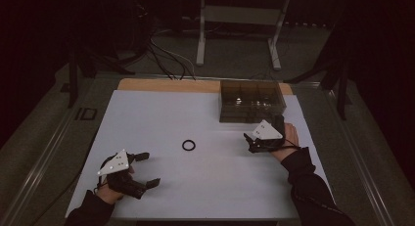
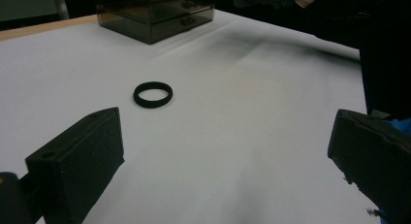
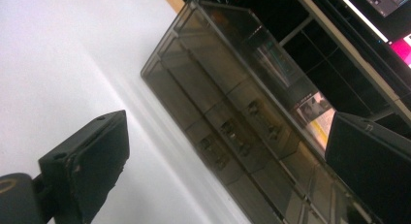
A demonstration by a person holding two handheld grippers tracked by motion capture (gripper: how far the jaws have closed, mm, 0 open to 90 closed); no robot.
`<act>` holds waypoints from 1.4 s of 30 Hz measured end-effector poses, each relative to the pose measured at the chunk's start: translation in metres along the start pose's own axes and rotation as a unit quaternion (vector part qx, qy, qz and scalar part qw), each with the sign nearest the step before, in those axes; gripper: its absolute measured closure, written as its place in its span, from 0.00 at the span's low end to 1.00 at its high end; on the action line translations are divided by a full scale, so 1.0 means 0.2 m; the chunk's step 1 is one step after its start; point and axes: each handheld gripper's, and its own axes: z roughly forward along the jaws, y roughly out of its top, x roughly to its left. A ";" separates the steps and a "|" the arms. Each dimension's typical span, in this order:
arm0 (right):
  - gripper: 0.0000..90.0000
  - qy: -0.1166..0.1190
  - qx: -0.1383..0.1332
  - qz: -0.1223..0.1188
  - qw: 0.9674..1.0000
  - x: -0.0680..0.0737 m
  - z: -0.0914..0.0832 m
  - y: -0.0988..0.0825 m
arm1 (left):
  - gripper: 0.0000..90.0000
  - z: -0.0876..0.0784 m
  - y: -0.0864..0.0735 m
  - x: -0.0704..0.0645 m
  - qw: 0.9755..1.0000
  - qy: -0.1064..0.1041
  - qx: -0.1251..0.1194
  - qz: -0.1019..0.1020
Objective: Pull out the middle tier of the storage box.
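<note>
Two grippers apart on a white table, a ring lying between them.

The left gripper (image 1: 144, 169) hovers low at the near left with jaws spread wide and nothing between them. The black ring (image 1: 189, 145) lies flat on the table (image 1: 161, 113), ahead and to its right, untouched. The right gripper (image 1: 250, 142) is held near the front of the smoky drawer box (image 1: 250, 100) at the far right, its jaws also wide and empty.
</note>
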 end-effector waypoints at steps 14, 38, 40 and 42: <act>0.02 -0.024 0.049 -0.027 0.998 0.05 0.11 -0.07 | 0.01 0.00 0.00 0.00 1.000 -0.002 -0.002 0.000; 0.19 -0.091 0.116 -0.142 0.979 0.13 0.23 -0.10 | 0.01 0.00 0.00 0.00 1.000 -0.008 -0.009 -0.002; 0.21 -0.105 0.122 -0.160 0.974 0.15 0.24 -0.10 | 0.01 0.00 0.00 0.00 1.000 -0.009 -0.007 -0.002; 0.23 -0.115 0.128 -0.171 0.970 0.15 0.25 -0.10 | 0.01 0.00 0.00 0.00 1.000 -0.007 -0.007 -0.002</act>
